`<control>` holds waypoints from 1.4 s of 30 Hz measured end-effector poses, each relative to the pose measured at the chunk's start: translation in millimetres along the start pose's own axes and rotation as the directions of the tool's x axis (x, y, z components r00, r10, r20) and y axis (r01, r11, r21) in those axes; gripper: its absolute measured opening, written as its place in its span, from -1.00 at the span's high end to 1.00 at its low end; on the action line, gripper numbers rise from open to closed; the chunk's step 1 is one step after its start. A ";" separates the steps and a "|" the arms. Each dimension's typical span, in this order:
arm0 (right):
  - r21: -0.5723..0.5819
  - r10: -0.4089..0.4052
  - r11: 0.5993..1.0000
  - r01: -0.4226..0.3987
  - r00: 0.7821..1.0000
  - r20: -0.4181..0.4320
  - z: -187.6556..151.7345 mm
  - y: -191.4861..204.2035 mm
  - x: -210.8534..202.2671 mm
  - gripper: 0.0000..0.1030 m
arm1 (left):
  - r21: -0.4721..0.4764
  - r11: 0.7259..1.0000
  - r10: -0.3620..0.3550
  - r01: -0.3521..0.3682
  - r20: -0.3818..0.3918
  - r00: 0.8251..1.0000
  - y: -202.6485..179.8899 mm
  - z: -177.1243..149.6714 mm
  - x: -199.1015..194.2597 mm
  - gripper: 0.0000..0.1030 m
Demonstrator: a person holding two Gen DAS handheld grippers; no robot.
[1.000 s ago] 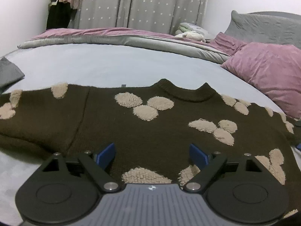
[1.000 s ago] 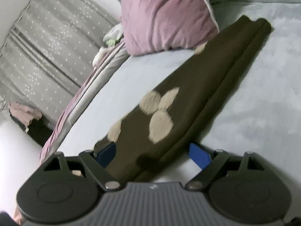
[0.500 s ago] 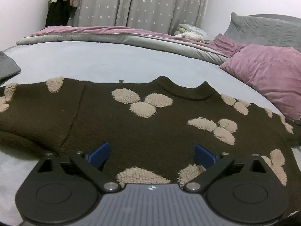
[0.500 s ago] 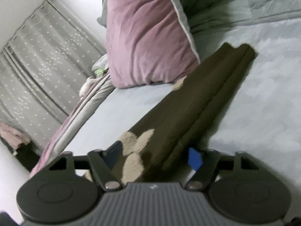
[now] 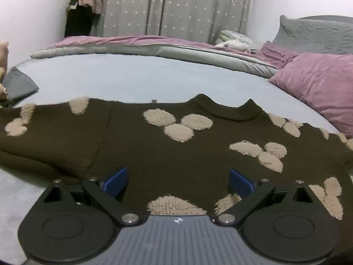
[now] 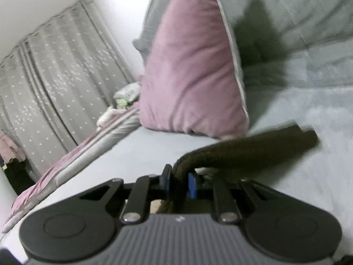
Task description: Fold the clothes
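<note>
Brown sweater flat on the bed, left hand-held gripper wide open above it, right hand-held gripper pinching its blurry sleeve.

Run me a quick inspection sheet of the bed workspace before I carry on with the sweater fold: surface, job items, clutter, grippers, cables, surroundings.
Surface: pale blue bed sheet, bare beyond the garment.
Job's things: brown sweater with cream fluffy patches, spread flat, neckline facing away; its sleeve lifted at one end.
Clutter: folded grey cloth at the sheet's left edge; rolled grey and mauve duvet along the far side.
Grippers: left gripper open, over the sweater's lower body; right gripper shut on the sleeve.
Cables: nothing seen.
Surroundings: mauve pillow, grey pillow, star-print curtains, clothes hanging in the corner.
</note>
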State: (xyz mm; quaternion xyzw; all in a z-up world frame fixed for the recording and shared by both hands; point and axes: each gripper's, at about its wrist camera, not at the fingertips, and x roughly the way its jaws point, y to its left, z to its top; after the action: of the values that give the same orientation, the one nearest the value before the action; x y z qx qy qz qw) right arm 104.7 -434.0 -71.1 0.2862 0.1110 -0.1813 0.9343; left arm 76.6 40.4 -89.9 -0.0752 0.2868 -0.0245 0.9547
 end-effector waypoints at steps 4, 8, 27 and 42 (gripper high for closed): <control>-0.049 0.064 0.997 -0.063 0.997 0.036 4.4 26.4 -12.1 0.71 | 0.000 1.000 0.011 -0.011 0.004 1.000 -1.2 0.6 -5.5 -0.92; -0.119 0.132 0.985 -0.125 0.990 0.049 3.3 57.4 -23.9 0.71 | -0.004 1.000 0.008 -0.007 0.006 1.000 -0.7 2.0 -10.1 -0.92; -0.599 0.292 0.707 -0.377 0.926 -0.239 -107.7 216.7 -60.3 0.70 | -0.059 0.998 0.010 -0.008 0.033 0.999 20.5 12.8 -29.4 -0.92; -0.504 0.179 0.724 -0.471 0.834 -0.522 -158.8 223.2 -51.3 0.28 | -0.098 0.995 0.015 -0.013 0.013 1.000 34.6 14.1 -28.2 -0.92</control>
State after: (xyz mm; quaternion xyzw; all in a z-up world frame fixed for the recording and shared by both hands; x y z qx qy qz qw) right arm 131.4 -156.6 -73.6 0.0149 0.3172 0.1058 0.9423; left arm 61.0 78.9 -68.4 -0.1203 0.2814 -0.0031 0.9520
